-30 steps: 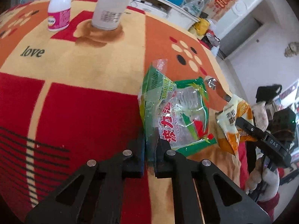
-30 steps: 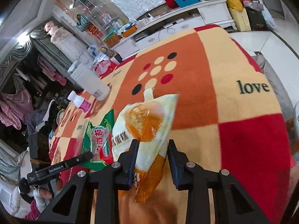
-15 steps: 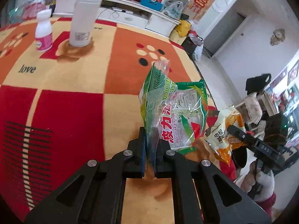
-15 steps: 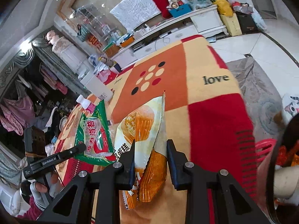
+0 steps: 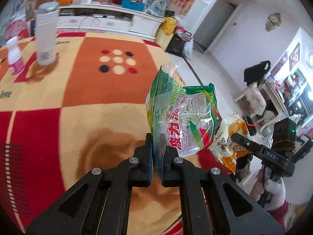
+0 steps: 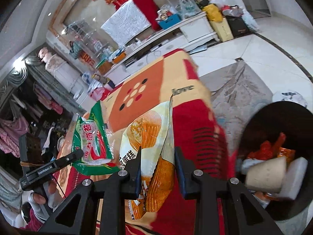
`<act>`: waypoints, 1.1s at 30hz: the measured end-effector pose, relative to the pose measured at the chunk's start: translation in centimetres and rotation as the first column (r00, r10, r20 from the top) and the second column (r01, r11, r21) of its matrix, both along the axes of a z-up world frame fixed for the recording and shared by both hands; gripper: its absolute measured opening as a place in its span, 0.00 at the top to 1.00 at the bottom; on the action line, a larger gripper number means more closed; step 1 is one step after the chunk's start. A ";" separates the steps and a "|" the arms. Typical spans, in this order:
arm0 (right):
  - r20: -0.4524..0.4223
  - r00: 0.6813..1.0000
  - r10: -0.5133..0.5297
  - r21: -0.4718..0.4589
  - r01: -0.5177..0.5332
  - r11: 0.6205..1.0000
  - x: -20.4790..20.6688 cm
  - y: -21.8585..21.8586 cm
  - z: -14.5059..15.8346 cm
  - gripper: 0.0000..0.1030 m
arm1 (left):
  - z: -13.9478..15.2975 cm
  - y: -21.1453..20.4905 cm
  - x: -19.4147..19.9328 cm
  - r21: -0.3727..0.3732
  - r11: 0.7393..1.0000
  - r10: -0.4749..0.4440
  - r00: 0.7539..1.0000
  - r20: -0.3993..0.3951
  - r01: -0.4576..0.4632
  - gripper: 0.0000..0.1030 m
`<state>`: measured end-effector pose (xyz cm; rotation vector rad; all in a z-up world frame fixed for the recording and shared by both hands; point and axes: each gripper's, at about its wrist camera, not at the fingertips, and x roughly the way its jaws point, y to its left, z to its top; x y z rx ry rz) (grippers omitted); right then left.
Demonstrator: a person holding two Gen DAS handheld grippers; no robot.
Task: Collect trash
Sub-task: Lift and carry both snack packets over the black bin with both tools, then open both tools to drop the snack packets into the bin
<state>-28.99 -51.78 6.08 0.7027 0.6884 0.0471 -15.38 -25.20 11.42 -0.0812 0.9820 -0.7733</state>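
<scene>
My left gripper [image 5: 157, 152] is shut on a green and clear snack wrapper [image 5: 183, 117] and holds it up above the patterned table cover [image 5: 82, 101]. The wrapper also shows in the right wrist view [image 6: 92, 143]. My right gripper [image 6: 157, 164] is shut on an orange and white cake wrapper [image 6: 150, 143], held in the air beside the table; it shows in the left wrist view too [image 5: 228, 139]. A black trash bin [image 6: 277, 129] holding paper and orange wrappers stands on the floor at the lower right of the right gripper.
A tall white bottle [image 5: 47, 37] and a small pink-labelled bottle [image 5: 15, 58] stand at the table's far left. A white cabinet [image 5: 109, 21] with clutter runs behind the table. A grey rug [image 6: 238, 90] lies on the tiled floor near the bin.
Both grippers have risen and pulled back from the table with their wrappers. The right gripper has swung right, so the trash bin has come into its view.
</scene>
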 end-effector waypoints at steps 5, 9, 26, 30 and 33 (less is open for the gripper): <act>-0.002 0.997 -0.077 0.000 0.077 0.997 -3.0 -3.0 -0.2 0.73 | 0.6 -4.1 -0.9 -0.011 0.998 -0.064 0.998 0.002 0.064 0.96; -0.007 0.989 -0.150 0.000 0.150 0.989 -5.4 -5.7 -0.3 0.73 | 0.7 -8.5 -2.0 -0.019 0.991 -0.132 0.991 0.000 0.132 0.97; -0.189 0.909 -0.372 -0.028 0.374 0.927 -9.9 -13.0 -5.3 0.46 | -4.6 -23.0 -6.6 0.071 0.957 -0.277 0.960 -0.042 0.280 0.95; -0.198 0.885 -0.422 -0.098 0.410 0.907 -11.2 -12.9 -5.2 0.22 | -5.5 -23.7 -7.4 0.084 0.939 -0.330 0.943 -0.051 0.333 0.63; -0.196 0.885 -0.423 -0.132 0.403 0.905 -12.1 -12.5 -4.5 0.22 | -5.5 -23.4 -7.7 0.081 0.938 -0.334 0.942 -0.039 0.336 0.46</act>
